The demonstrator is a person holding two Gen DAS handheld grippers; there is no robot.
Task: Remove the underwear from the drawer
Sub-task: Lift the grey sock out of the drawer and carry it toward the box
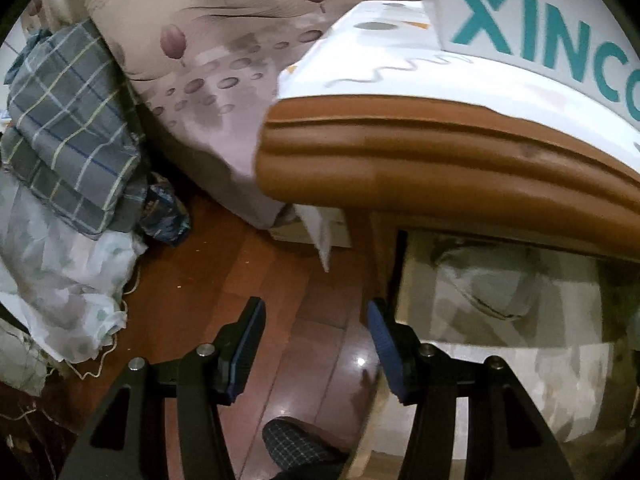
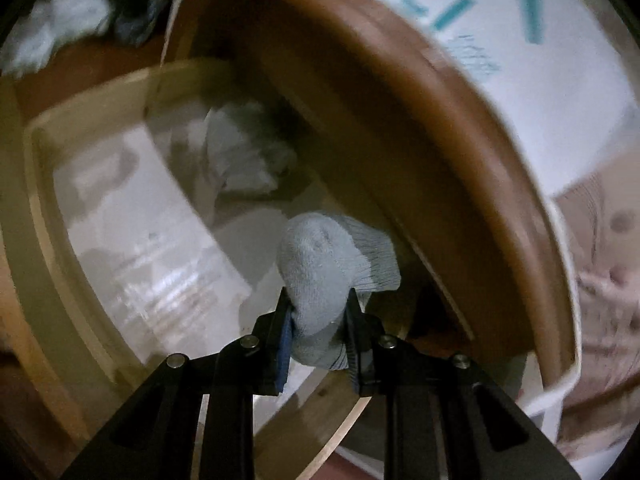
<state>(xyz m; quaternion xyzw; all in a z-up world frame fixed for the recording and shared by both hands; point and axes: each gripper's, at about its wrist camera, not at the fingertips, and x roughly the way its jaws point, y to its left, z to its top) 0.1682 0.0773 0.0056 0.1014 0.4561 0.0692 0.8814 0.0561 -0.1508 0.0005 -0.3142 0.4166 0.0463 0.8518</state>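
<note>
Fingers of the right gripper (image 2: 318,336), black with blue pads, are clenched on a pale blue-grey knitted bundle of cloth (image 2: 332,264), likely the underwear, though blur obscures its shape. Bundle bulges above and between the fingers, held over the open pale wooden drawer (image 2: 40,184); more crumpled light cloth (image 2: 240,152) lies in the drawer's far corner. Left gripper (image 1: 316,344): fingers spread, nothing between them, over the reddish-brown wood floor (image 1: 224,264) beside the drawer.
</note>
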